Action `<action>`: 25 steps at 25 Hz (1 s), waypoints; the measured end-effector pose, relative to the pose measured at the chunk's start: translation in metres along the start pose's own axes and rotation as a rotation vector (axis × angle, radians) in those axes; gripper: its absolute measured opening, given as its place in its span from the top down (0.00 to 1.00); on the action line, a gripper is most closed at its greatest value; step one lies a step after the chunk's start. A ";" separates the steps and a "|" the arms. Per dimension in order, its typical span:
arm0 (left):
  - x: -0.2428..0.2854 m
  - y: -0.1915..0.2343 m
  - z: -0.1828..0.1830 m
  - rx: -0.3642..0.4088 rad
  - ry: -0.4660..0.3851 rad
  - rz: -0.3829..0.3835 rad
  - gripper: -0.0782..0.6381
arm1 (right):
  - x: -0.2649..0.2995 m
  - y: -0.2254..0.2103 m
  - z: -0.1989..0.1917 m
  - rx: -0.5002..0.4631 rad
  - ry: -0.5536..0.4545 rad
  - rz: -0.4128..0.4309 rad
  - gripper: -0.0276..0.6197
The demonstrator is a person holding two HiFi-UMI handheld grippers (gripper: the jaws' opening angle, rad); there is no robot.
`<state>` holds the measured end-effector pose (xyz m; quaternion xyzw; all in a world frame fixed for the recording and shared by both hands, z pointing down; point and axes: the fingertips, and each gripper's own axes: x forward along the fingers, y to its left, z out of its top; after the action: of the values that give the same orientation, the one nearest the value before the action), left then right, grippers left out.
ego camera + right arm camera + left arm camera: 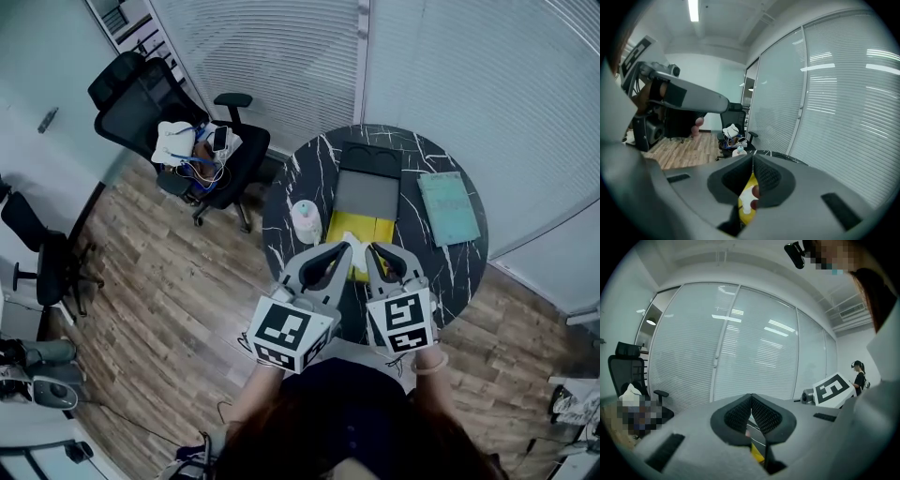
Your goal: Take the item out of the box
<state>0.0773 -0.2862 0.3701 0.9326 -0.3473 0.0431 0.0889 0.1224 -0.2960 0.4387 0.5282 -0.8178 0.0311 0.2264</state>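
Scene: round dark marble tabletop (450, 262) with the open box (384, 230) on it, its yellow inside facing up and a grey flap (367, 195) folded away from me.
Bystanders: a teal notebook (448, 208) lies to the right of the box and a white bottle (306, 220) just beside its left edge. Both are out of my reach line.
Left tool: left tool (346, 247) has its pads pressed tip to tip (751, 397). A sliver of yellow shows through the gap beneath them, and I see nothing gripped.
Right tool: right tool (372, 249) is likewise closed at the tips (753, 157).
Item: a yellow piece with white and red patches (748, 200) shows under the right tool's tips, down in the near end of the box. I take it for the thing to lift out, though I cannot tell whether the pads pinch it or merely hover over it.
Why so placed: both tools meet over the box's near edge, which I judge is so that one can steady the box while the other draws the contents up.
Arm pose: both forearms are tucked close to my operator's body. The tools point forward and down, angled inward so that their tips nearly meet.
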 end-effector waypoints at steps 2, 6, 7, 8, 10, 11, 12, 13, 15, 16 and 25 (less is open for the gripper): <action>0.002 0.002 -0.001 -0.003 0.004 0.008 0.85 | 0.005 0.000 -0.005 -0.007 0.011 0.013 0.92; 0.007 0.004 -0.004 -0.008 0.014 0.020 0.85 | 0.015 -0.002 -0.015 -0.024 0.036 0.039 0.92; 0.008 0.005 -0.005 -0.009 0.017 0.023 0.85 | 0.017 -0.002 -0.017 -0.028 0.042 0.046 0.92; 0.009 0.006 -0.006 -0.011 0.020 0.027 0.85 | 0.020 -0.002 -0.020 -0.031 0.047 0.052 0.92; 0.010 0.008 -0.008 -0.015 0.025 0.035 0.85 | 0.025 -0.002 -0.026 -0.038 0.060 0.065 0.92; 0.011 0.009 -0.009 -0.016 0.027 0.039 0.85 | 0.027 -0.002 -0.029 -0.044 0.067 0.070 0.91; 0.011 0.010 -0.010 -0.017 0.029 0.043 0.85 | 0.030 -0.003 -0.032 -0.052 0.076 0.074 0.92; 0.012 0.011 -0.010 -0.018 0.031 0.047 0.85 | 0.032 -0.004 -0.035 -0.061 0.085 0.077 0.92; 0.014 0.013 -0.012 -0.016 0.035 0.052 0.85 | 0.037 -0.006 -0.040 -0.081 0.105 0.082 0.91; 0.015 0.013 -0.013 -0.016 0.038 0.053 0.85 | 0.039 -0.006 -0.043 -0.090 0.115 0.084 0.91; 0.021 0.014 -0.020 -0.033 0.060 0.067 0.85 | 0.057 0.002 -0.074 -0.147 0.187 0.125 0.91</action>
<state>0.0834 -0.3063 0.3945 0.9172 -0.3759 0.0680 0.1133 0.1262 -0.3222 0.5282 0.4531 -0.8245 0.0341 0.3372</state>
